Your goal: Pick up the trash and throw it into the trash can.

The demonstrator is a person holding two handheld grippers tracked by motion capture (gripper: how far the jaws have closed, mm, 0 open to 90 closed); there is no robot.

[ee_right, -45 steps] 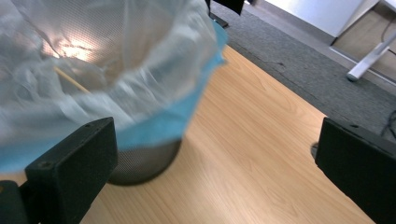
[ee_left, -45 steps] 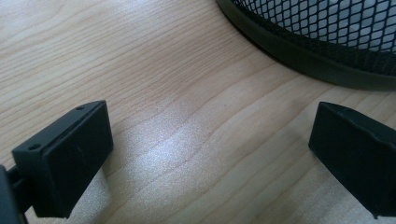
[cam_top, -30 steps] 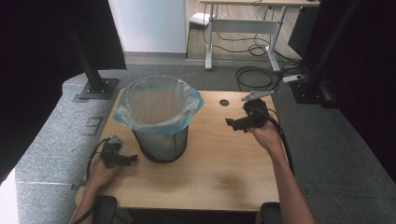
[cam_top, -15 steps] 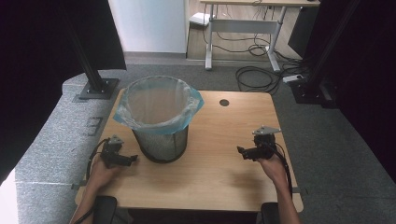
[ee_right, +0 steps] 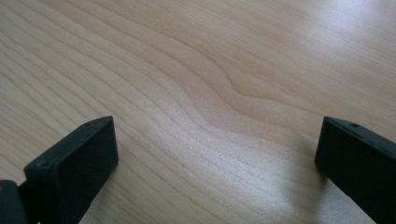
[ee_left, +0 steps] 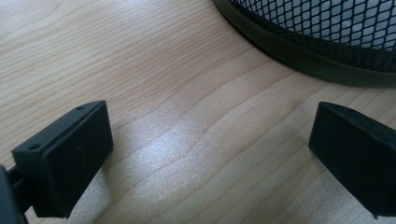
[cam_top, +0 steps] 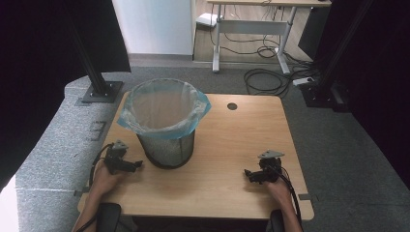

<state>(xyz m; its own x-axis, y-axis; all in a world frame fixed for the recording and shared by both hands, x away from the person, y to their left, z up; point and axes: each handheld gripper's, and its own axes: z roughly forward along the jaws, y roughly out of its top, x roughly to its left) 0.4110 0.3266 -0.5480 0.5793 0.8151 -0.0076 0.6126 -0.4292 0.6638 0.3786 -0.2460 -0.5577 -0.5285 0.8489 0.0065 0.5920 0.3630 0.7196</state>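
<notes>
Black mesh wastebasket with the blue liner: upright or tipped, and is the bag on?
Upright: the black mesh wastebasket stands on its base on the wooden table, and the translucent blue liner is folded over its rim.

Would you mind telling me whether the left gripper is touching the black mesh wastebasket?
Apart. In the left gripper view, bare wooden table shows between the open left gripper and the black mesh wastebasket.

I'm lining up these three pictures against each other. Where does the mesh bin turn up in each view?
High view: mesh bin stands left of centre on the table, by the left gripper.
Left gripper view: its base fills the top right corner.
Right gripper view: not in it.
Shared landmark: the table's pale wood grain.
</notes>
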